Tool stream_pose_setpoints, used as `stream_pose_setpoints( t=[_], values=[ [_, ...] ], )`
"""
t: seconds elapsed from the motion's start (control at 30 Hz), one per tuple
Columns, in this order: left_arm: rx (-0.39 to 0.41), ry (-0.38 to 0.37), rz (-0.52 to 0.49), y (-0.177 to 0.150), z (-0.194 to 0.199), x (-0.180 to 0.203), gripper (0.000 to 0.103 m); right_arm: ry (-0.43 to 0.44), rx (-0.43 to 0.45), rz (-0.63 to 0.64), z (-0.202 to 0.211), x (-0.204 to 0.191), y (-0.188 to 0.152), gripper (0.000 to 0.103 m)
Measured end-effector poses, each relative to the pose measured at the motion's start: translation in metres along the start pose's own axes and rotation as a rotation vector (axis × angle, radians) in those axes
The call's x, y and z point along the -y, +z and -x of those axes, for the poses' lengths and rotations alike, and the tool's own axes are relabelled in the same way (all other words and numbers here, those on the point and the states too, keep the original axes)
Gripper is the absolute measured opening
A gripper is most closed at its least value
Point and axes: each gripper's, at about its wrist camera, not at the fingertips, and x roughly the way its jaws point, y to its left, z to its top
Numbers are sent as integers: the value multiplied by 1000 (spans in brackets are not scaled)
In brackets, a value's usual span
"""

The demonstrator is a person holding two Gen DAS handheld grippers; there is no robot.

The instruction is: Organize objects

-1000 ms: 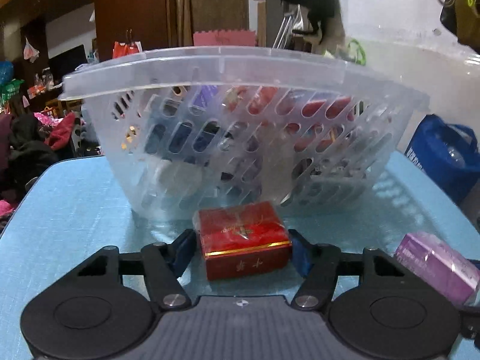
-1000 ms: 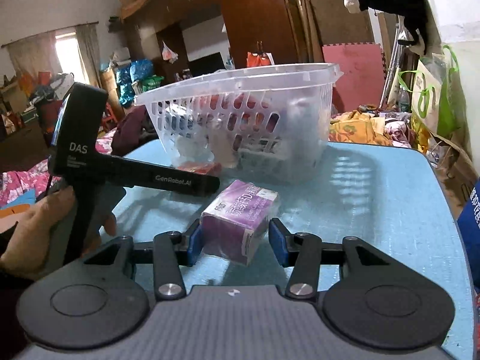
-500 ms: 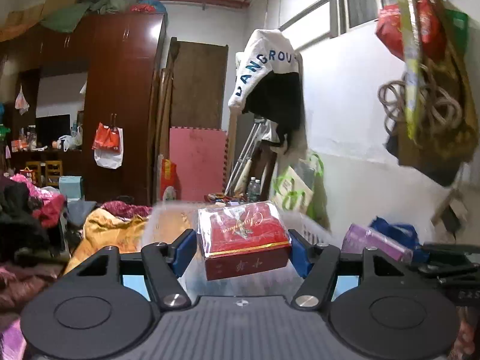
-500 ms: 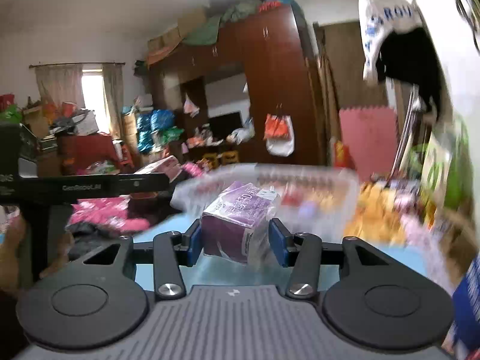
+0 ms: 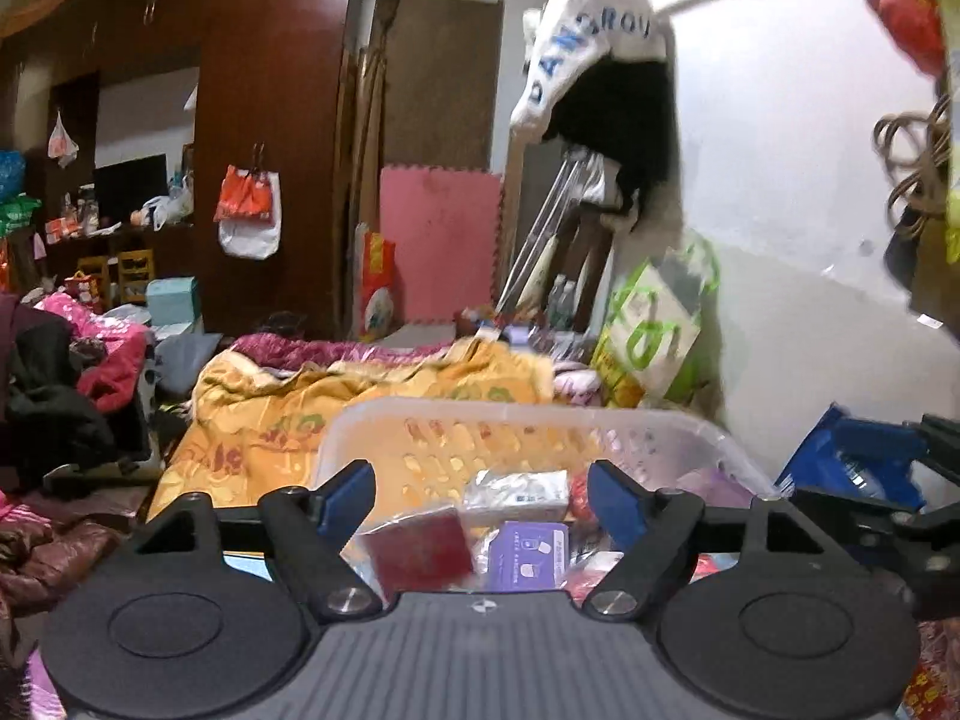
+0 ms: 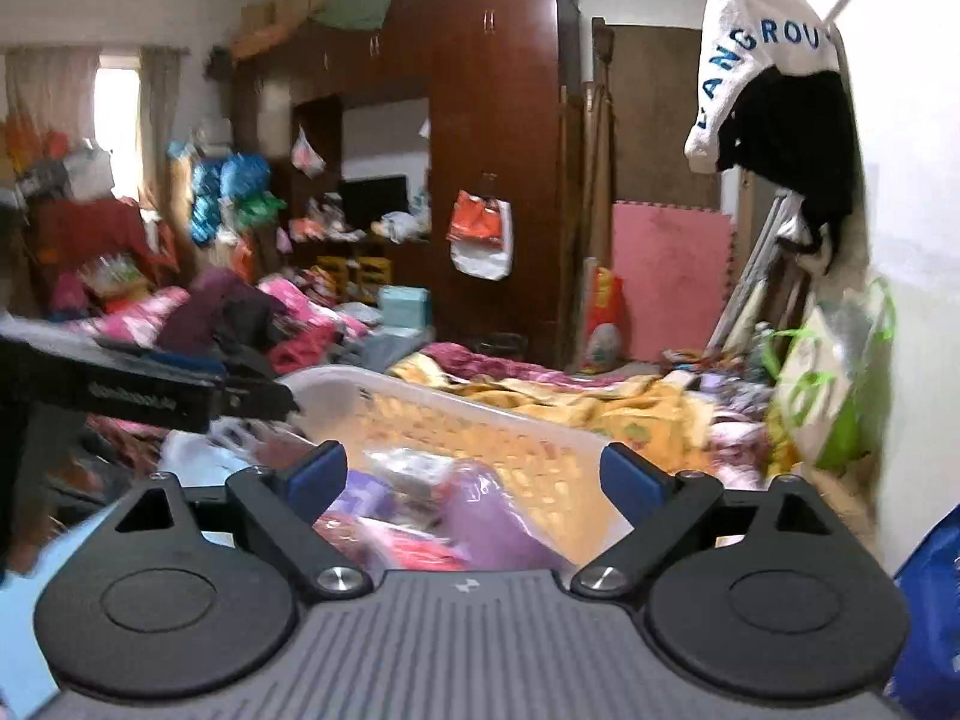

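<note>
Both tools are opening over the basket, nothing gripped; the red box could be bounced out.

Clear plastic basket stands open at the top, with free air above its rim. Inside the basket, a red box, purple packets and other wrapped items crowd the floor. The other gripper's black body juts over the basket's left rim.

basket: was translucent white, slotted
box: was dark red
packet: was purple
blanket: was yellow, patterned
foam mat: was pink
wardrobe: was red-brown
</note>
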Motion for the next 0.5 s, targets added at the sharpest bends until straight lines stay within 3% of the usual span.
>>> stream_pose_setpoints(
  t=[0.13,0.27,0.37,0.5],
  values=[
    [89,-76,-2,-14,44,-12,103,-68,36,22,36,-13,-8,103],
    [145,-98,-9,-33,72,-16,103,-153,101,75,61,-33,-29,103],
    [101,-24,-26,-35,75,-14,103,-207,54,20,65,-37,-36,103],
    [19,-40,-19,-29,63,-12,103,-235,-54,35,46,-29,-28,103]
  ],
)
